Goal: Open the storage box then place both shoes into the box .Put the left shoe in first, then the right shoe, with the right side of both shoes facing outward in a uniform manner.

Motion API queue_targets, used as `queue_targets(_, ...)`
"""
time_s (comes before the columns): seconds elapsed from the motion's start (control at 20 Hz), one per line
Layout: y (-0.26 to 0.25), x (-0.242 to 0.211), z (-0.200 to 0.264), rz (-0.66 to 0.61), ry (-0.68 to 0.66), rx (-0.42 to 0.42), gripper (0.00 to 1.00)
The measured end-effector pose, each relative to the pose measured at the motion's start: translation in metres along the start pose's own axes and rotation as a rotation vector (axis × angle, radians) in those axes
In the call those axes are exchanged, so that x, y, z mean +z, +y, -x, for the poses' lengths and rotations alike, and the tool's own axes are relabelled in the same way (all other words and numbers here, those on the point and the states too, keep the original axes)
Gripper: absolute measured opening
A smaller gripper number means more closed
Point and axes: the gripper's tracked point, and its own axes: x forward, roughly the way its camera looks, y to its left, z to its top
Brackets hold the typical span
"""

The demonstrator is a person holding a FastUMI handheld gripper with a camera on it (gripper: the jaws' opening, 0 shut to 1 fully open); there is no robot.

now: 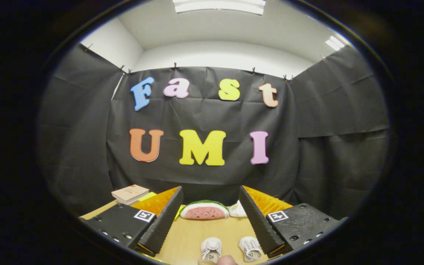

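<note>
Two small white shoes lie side by side on the wooden table (190, 235), low between my fingers and close to their bases: one shoe (211, 248) on the left, the other shoe (250, 248) on the right by the right finger. My gripper (210, 195) is open, held above the table, with nothing between its fingers. Neither finger touches a shoe. A person's fingertip (226, 260) shows just behind the left shoe.
Beyond the fingertips a watermelon-slice-shaped object (204, 211) lies on the table, with a small white item (237, 209) to its right. A flat tan box or book (130, 193) sits at the far left on something yellow. Black cloth walls close the booth.
</note>
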Motion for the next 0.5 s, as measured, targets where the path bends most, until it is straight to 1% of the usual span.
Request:
queue_targets(0.25,-0.005,-0.007,-0.003,-0.017,0.008,-0.018,0.95)
queue_targets(0.5,-0.012,-0.017,-0.007,-0.001,0.022,-0.029,0.95)
